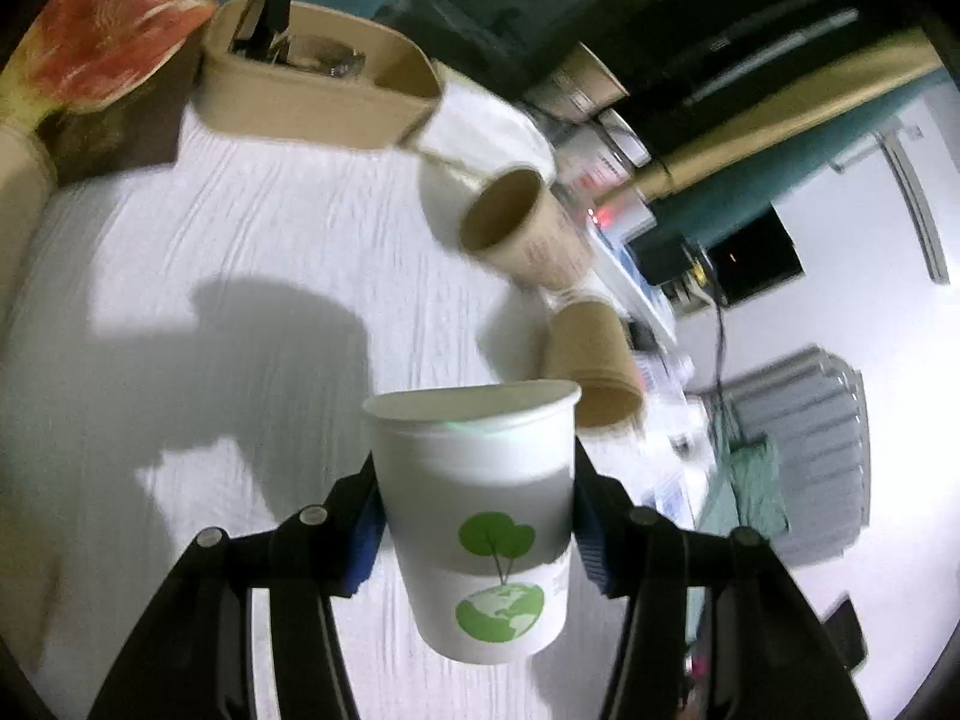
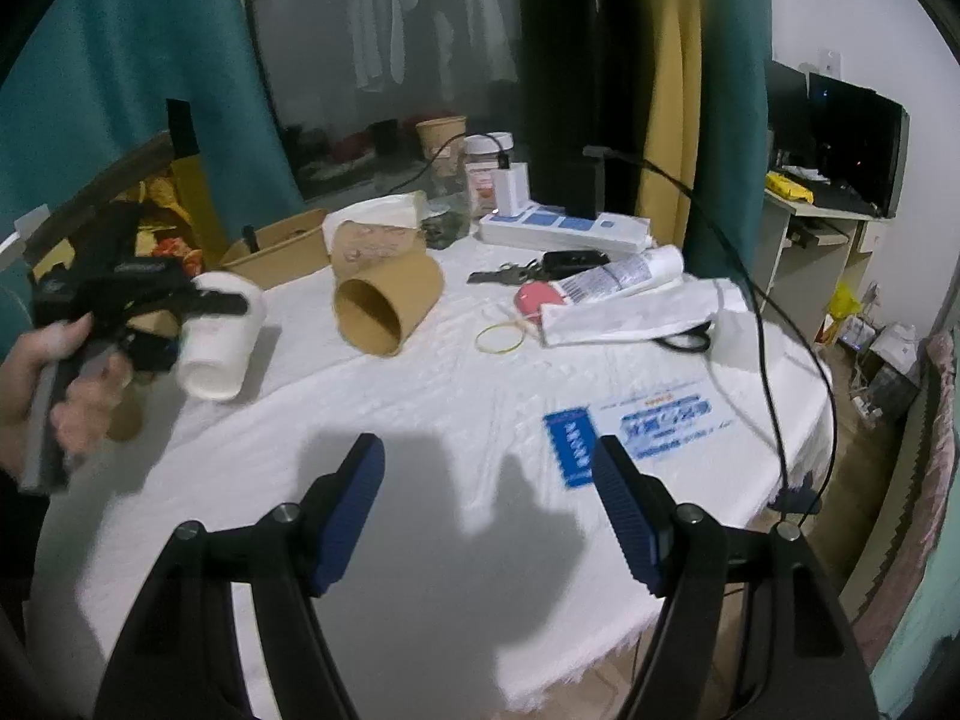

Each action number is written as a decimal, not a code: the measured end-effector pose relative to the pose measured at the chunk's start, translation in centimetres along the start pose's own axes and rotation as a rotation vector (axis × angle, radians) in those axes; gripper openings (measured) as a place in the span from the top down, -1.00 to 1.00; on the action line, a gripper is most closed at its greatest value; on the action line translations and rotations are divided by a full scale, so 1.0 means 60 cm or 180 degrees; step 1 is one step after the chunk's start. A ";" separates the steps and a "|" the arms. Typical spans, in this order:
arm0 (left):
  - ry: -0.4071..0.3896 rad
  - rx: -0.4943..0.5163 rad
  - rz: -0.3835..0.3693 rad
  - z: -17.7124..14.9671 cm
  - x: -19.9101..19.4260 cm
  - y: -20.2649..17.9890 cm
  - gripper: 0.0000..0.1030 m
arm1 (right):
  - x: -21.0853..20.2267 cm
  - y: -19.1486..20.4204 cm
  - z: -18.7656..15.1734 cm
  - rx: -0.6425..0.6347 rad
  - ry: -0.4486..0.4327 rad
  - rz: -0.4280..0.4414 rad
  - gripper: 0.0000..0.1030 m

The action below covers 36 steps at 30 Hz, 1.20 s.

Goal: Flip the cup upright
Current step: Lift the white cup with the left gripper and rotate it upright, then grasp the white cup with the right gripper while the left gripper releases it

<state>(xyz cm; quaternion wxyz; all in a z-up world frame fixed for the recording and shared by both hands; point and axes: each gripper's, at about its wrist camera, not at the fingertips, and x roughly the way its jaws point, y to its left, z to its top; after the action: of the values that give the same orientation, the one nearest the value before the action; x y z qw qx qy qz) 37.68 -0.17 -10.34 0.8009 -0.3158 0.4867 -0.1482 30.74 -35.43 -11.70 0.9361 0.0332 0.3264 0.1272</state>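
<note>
My left gripper (image 1: 477, 516) clamped on white paper cup with green tree print (image 1: 480, 516), lifted above white tablecloth (image 1: 210, 276), my right gripper (image 2: 489, 504) spread apart, holding nothing.

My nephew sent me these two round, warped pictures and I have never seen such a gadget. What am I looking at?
A person holds a two-finger gripper in each hand, and each carries a fisheye camera looking along its fingers. The left wrist view shows the left gripper clamped on a white paper cup. The right wrist view shows the right gripper open and empty above a white tablecloth, with the left hand at the side. A brown paper cup lies on its side, near a yellow rubber band.
</note>
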 end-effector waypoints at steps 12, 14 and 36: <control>0.0346 0.0031 0.0022 -0.205 -0.090 0.010 -0.11 | -0.051 0.071 -0.103 0.0052 0.0207 0.0383 -0.35; 0.0377 -0.0031 0.0086 -0.221 -0.090 0.022 -0.16 | -0.054 0.083 -0.124 0.0066 0.0271 0.0447 -0.35; -0.0101 0.0275 0.0227 -0.316 -0.223 0.040 -0.49 | -0.061 0.160 -0.119 -0.0236 0.0738 0.1355 -0.35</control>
<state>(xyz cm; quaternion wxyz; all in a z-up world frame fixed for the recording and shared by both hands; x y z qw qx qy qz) 14.49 2.05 -8.93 0.8262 -0.2657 0.4780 -0.1355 21.48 -27.27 -13.72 0.8450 0.0520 0.4124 0.3364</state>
